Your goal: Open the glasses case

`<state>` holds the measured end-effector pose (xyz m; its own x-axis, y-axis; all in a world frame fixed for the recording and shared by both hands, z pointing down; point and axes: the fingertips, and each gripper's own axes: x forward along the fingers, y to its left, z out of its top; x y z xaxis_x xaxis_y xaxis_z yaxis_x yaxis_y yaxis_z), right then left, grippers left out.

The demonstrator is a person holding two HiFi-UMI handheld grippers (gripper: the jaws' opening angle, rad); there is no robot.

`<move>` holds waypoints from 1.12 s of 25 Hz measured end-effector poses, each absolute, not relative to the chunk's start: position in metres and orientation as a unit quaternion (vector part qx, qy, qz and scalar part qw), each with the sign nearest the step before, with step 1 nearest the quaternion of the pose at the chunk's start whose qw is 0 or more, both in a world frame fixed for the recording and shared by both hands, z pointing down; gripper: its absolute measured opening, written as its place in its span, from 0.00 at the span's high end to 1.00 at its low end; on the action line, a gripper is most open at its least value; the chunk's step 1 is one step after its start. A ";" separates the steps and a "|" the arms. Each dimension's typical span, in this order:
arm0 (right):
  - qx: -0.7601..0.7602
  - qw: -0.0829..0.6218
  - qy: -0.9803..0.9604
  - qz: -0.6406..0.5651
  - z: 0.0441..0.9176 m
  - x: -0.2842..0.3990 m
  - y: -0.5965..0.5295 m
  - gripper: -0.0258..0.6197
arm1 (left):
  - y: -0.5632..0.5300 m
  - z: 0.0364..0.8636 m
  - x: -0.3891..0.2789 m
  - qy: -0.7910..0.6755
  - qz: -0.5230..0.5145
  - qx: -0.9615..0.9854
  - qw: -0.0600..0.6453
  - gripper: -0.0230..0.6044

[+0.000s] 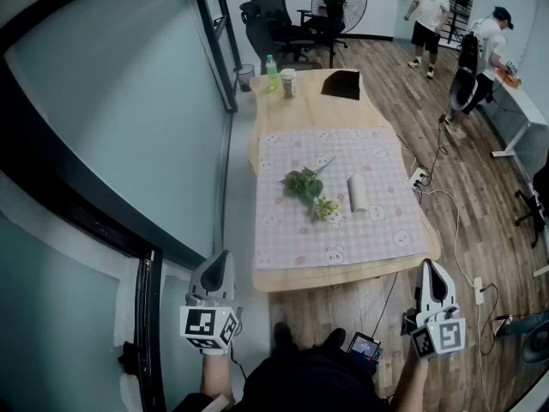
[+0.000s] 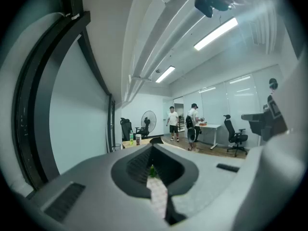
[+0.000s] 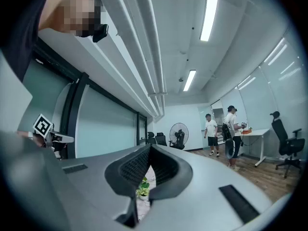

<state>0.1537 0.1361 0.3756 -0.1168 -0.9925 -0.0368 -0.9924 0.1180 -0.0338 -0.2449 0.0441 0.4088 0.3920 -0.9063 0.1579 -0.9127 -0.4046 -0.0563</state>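
The glasses case (image 1: 358, 192) is a white tube lying closed on the pink patterned cloth (image 1: 283, 230) of a wooden table. Beside it, to the left, lie a leafy green sprig (image 1: 303, 184) and a small flower cluster (image 1: 325, 208). My left gripper (image 1: 224, 256) hangs off the table's near left corner and my right gripper (image 1: 427, 267) off its near right corner, both short of the table. Each has its jaws together with nothing between them. In the left gripper view the jaws (image 2: 153, 145) meet at the tip. The right gripper view (image 3: 149, 146) shows the same, with the sprig (image 3: 143, 186) seen through the gap.
A green bottle (image 1: 272, 73), a cup (image 1: 287, 82) and a black object (image 1: 341, 84) stand at the table's far end. A glass wall (image 1: 111, 101) runs along the left. Office chairs (image 1: 274, 20), a fan (image 1: 339, 0) and two people (image 1: 426, 15) are beyond. Cables (image 1: 446, 204) trail over the floor at the right.
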 end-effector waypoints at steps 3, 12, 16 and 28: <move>-0.658 0.021 0.753 0.002 0.378 0.150 0.131 0.93 | 0.042 0.406 -0.247 -0.551 0.082 0.830 0.009 0.97; -0.658 0.027 0.752 0.007 0.377 0.150 0.130 0.94 | 0.039 0.404 -0.245 -0.549 0.087 0.831 0.004 0.97; -0.656 0.030 0.754 0.003 0.379 0.151 0.132 0.93 | 0.041 0.405 -0.239 -0.546 0.089 0.833 0.002 0.97; -0.641 0.051 0.766 -0.025 0.403 0.201 0.141 0.93 | 0.058 0.393 -0.184 -0.565 0.088 0.820 -0.013 0.97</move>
<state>0.2012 0.1410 0.4035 -0.1738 -0.9838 -0.0450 -0.9786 0.1776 -0.1039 -0.1835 0.0576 0.3935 0.3451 -0.9295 0.1304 -0.9251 -0.3603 -0.1202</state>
